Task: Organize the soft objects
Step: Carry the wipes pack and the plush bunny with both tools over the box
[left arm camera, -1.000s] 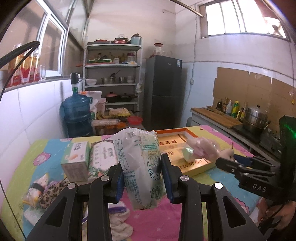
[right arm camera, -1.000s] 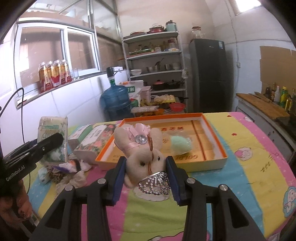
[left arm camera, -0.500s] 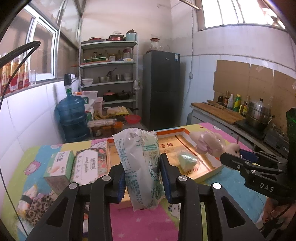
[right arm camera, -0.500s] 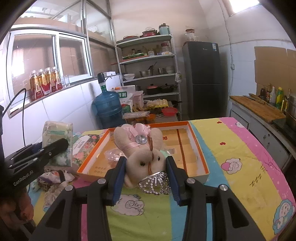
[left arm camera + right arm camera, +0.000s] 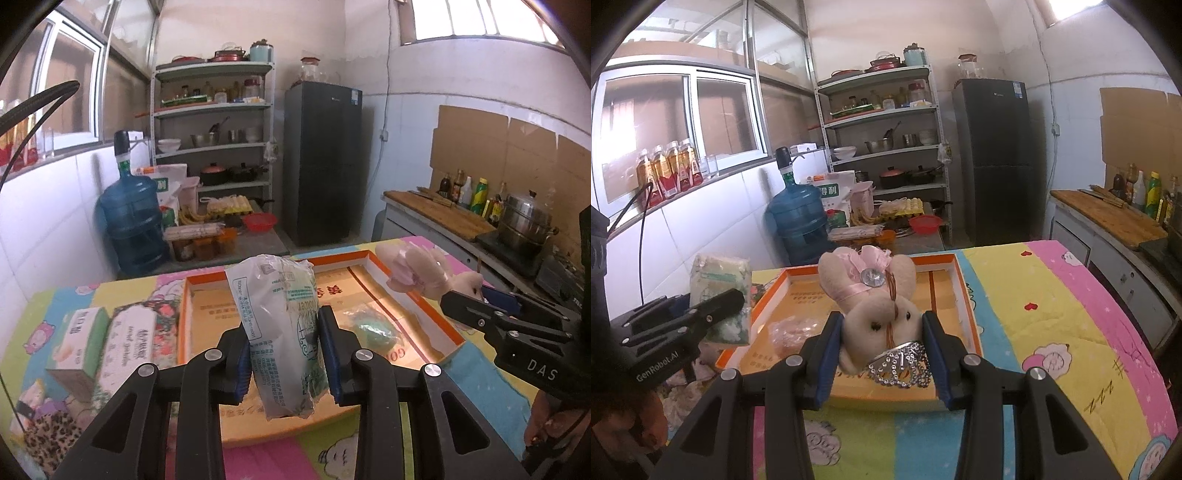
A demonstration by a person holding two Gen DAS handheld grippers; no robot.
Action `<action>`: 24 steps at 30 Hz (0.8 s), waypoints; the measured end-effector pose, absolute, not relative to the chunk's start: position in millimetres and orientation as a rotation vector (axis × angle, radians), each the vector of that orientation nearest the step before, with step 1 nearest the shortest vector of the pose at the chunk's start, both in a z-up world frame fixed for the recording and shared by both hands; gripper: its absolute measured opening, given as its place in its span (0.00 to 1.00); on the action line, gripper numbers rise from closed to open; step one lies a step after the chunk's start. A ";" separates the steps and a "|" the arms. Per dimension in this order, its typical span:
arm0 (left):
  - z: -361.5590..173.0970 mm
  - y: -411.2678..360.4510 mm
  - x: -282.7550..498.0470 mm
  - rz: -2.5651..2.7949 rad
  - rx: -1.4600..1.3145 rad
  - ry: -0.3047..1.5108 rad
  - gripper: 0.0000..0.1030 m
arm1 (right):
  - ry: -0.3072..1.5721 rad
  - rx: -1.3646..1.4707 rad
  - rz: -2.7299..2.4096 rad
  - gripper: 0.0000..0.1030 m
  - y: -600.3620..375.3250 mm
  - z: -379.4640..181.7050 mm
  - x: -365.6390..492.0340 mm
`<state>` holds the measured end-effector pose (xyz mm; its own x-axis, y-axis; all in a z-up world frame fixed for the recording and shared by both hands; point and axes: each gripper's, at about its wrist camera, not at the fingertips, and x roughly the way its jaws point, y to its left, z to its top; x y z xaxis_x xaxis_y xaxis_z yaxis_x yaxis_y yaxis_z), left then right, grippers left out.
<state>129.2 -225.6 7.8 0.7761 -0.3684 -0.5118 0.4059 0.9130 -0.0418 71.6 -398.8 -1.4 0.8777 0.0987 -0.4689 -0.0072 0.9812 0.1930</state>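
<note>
Currently my left gripper [image 5: 284,350] pinches a crinkly white-and-green plastic pack of tissues [image 5: 282,332], upright, above the near edge of the shallow orange-rimmed cardboard tray [image 5: 373,258]. Its jaws have just been closing a little further, with the pack squeezed between the blue pads. My right gripper [image 5: 882,350] is clamped on a beige plush rabbit with a pink bow [image 5: 871,295], held over the same tray's near rim.

Risks, as I judge them:
- The pack is slick film and hangs low out of the pads; it may slip or tip on release and land outside the rim.
- Both grippers converge on one tray; they could knock together, or the rabbit's loose silver rhinestone tiara [image 5: 901,363] could snag on a pad.
- The small green soft item in clear wrap [image 5: 369,328] already lies in the tray and may get crushed beneath a drop.

View differences: the left camera shows two boxed tissue packs [image 5: 107,343] beside the tray and the leopard-print cloth [image 5: 51,439]; the right camera alone shows a pinkish wrapped bundle [image 5: 792,330] inside the tray and the rabbit's face.
</note>
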 end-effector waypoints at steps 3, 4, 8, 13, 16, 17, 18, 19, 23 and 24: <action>1.9 -231.7 139.3 -0.427 0.070 0.554 0.32 | 0.510 0.193 0.059 0.42 -404.9 -5.5 82.2; -0.6 -234.1 141.7 -0.432 0.068 0.560 0.32 | 0.514 0.195 0.059 0.42 -406.8 -7.0 86.4; -10.9 -243.4 152.3 -0.451 0.069 0.588 0.32 | 0.538 0.205 0.060 0.42 -413.7 -15.4 103.8; -26.0 -255.0 163.9 -0.483 0.065 0.630 0.32 | 0.565 0.220 0.057 0.42 -419.7 -26.8 118.5; -32.5 -260.6 170.1 -0.496 0.065 0.645 0.32 | 0.579 0.229 0.055 0.42 -423.6 -33.5 126.3; -34.2 -261.7 171.2 -0.502 0.065 0.649 0.32 | 0.583 0.230 0.055 0.42 -424.9 -35.9 129.2; -35.9 -262.0 173.8 -0.509 0.063 0.655 0.32 | 0.585 0.230 0.055 0.42 -425.8 -36.9 131.0; -37.8 -263.5 176.0 -0.514 0.061 0.662 0.32 | 0.588 0.231 0.055 0.42 -426.7 -38.4 132.8; -45.8 -268.1 182.8 -0.523 0.066 0.684 0.32 | 0.602 0.233 0.060 0.42 -426.8 -42.2 141.9; -47.5 -269.9 184.2 -0.525 0.066 0.692 0.32 | 0.606 0.234 0.060 0.42 -426.9 -43.3 143.2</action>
<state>184.2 -269.9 -47.5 0.6458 -0.4399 -0.6240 0.4829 0.8685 -0.1124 143.2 -426.9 -43.4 0.8211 0.1246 -0.5571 0.0123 0.9718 0.2355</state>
